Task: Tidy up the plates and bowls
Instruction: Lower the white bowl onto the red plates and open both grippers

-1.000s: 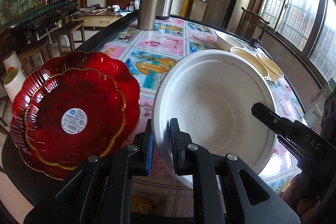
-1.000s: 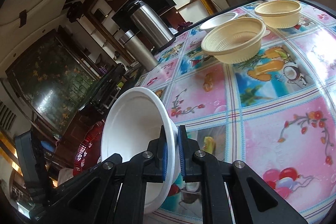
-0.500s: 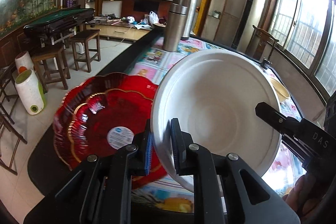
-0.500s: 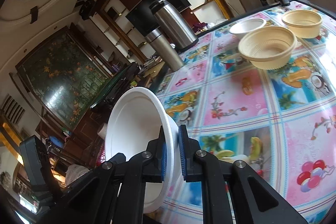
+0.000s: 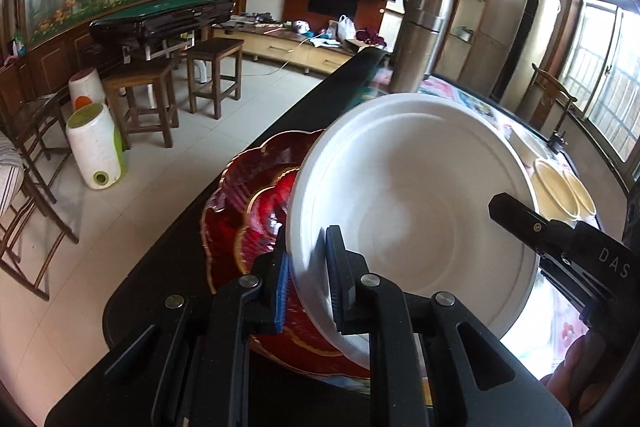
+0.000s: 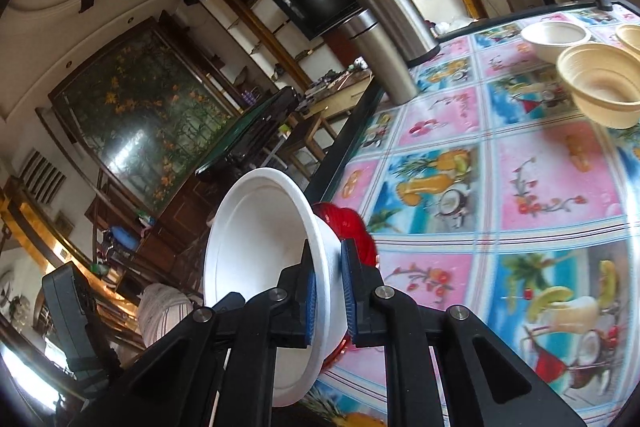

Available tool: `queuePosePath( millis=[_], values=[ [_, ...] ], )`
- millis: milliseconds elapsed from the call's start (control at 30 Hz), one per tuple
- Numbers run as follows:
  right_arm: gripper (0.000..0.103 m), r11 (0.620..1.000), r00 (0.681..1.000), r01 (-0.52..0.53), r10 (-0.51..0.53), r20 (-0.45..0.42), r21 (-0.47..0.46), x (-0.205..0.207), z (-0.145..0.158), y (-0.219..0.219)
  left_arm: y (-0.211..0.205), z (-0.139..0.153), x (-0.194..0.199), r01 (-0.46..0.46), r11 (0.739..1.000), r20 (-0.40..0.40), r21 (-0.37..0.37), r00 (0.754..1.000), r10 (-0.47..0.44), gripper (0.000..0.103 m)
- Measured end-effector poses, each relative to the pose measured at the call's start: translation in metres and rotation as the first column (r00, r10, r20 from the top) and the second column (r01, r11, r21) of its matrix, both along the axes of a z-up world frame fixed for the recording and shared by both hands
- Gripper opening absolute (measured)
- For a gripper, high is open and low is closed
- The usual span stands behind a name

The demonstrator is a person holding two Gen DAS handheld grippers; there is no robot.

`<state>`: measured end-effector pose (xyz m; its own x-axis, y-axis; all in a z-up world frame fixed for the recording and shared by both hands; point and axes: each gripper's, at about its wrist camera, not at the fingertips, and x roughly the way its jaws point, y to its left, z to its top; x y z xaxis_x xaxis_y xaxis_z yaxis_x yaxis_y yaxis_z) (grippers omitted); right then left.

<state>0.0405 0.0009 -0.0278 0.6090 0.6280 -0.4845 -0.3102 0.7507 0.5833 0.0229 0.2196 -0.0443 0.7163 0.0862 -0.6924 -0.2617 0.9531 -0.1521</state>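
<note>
Because the white plate [image 5: 412, 211] is wide and light, it is carried by two grippers at once, one on each side of its rim. The left gripper [image 5: 306, 281] has its blue-padded fingers [image 5: 280, 291] pinched on the near edge of the rim, and the right gripper [image 6: 328, 291] pinches the opposite edge in the same way; its black tip also shows at the right of the left camera's view. With a hold on both sides the plate hangs tilted, its hollow turned toward the left camera, rather than flopping from one corner.

The plate is in the air above the near left edge of the table [image 6: 560, 187], directly over the stack of red plates [image 5: 244, 227] that sits there. The red stack looks like the collecting point for plates, so the white one is probably meant to go on top of it; it is not yet resting there, as far as these views show.

Farther along the table, to the right, the cream bowls [image 6: 600, 87] stand grouped together, well apart from the plates, which suits sorting by kind. Two steel flasks [image 6: 384, 27] stand at the far left edge, clear of both groups.

Lowering the plate flat would call for both hands to level it together before the fingers let go.
</note>
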Motion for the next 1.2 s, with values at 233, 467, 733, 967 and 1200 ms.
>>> queuePosePath(
  millis=[233,467,733,967,1200],
  values=[
    [0.012,0.999,0.998,-0.036,0.035,-0.050,-0.009,0.013,-0.015,0.027,0.010,-0.009,0.009,-0.030,0.999,-0.038,0.013,0.999,0.030,0.015],
    [0.012,0.998,0.997,-0.048,0.046,-0.062,-0.037,0.017,-0.024,0.040,0.010,-0.016,0.016,-0.052,0.997,-0.065,0.057,0.996,0.056,0.017],
    [0.027,0.986,1.000,-0.014,0.014,-0.001,-0.164,0.017,-0.031,0.052,0.018,-0.015,0.011,-0.098,0.990,-0.041,0.098,0.994,0.103,0.031],
    [0.071,0.989,0.988,0.097,-0.083,0.128,-0.114,0.008,-0.016,0.017,0.019,0.004,-0.003,-0.195,0.966,0.076,0.171,0.980,0.185,0.048],
    [0.076,0.974,0.973,0.216,-0.209,0.099,-0.063,0.013,-0.034,-0.032,0.038,0.025,-0.023,-0.307,0.925,0.186,0.226,0.945,0.268,0.061]
  ],
)
